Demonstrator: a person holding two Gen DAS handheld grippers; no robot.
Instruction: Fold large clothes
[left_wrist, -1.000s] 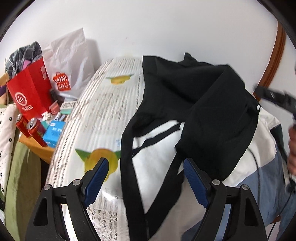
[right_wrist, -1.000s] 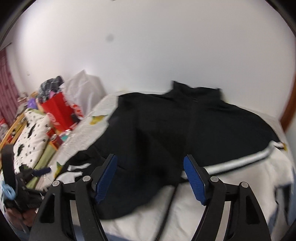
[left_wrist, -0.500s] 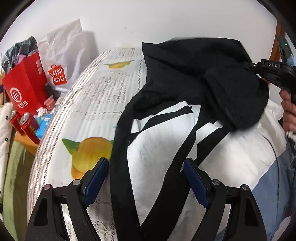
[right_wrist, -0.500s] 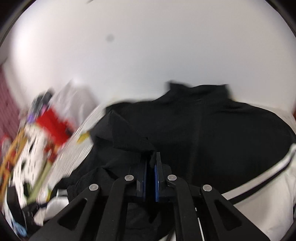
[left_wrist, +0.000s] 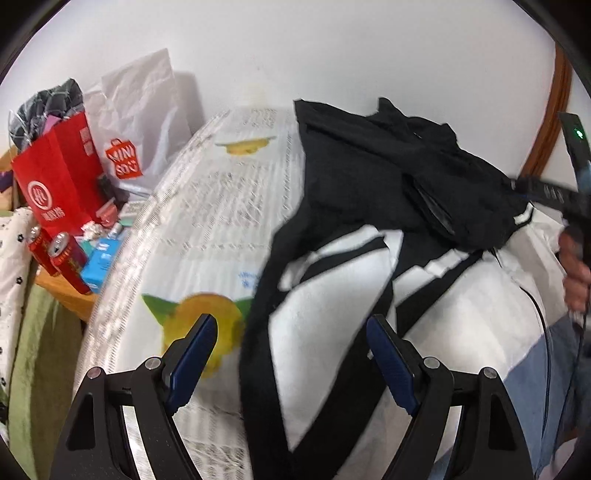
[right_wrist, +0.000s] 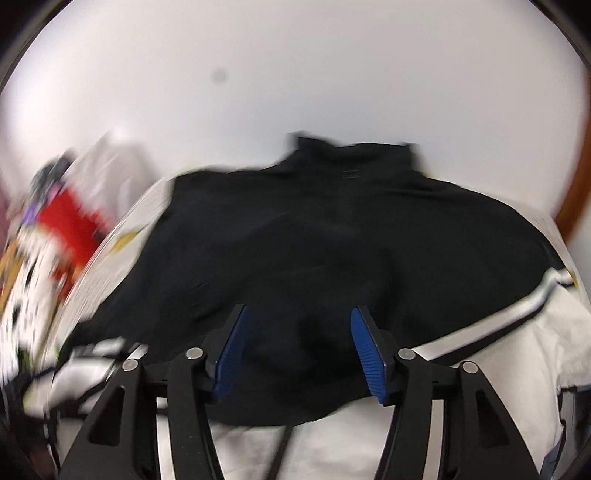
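A large black and white jacket (left_wrist: 369, 192) lies spread on a bed with a fruit-print cover (left_wrist: 221, 206). My left gripper (left_wrist: 291, 332) hovers open over the jacket's white lower part, nothing pressed between its blue pads. In the right wrist view the jacket (right_wrist: 332, 236) shows its black upper half with the collar at the far side. My right gripper (right_wrist: 299, 325) stands just above the black cloth; its jaws are opening and the cloth lies below them, not pinched. The right gripper's black body (left_wrist: 554, 192) and a hand (left_wrist: 576, 280) show at the left view's right edge.
Left of the bed stand a red paper bag (left_wrist: 59, 184), a white shopping bag (left_wrist: 136, 125), red cans (left_wrist: 62, 254) and a blue box (left_wrist: 101, 258) on a low wooden surface. A white wall is behind the bed. A brown curved frame (left_wrist: 550, 122) rises at right.
The right gripper shut on a fold of black cloth half a second ago, carried it over the jacket, and now has spread its jaws and let it go. The left gripper stayed open.
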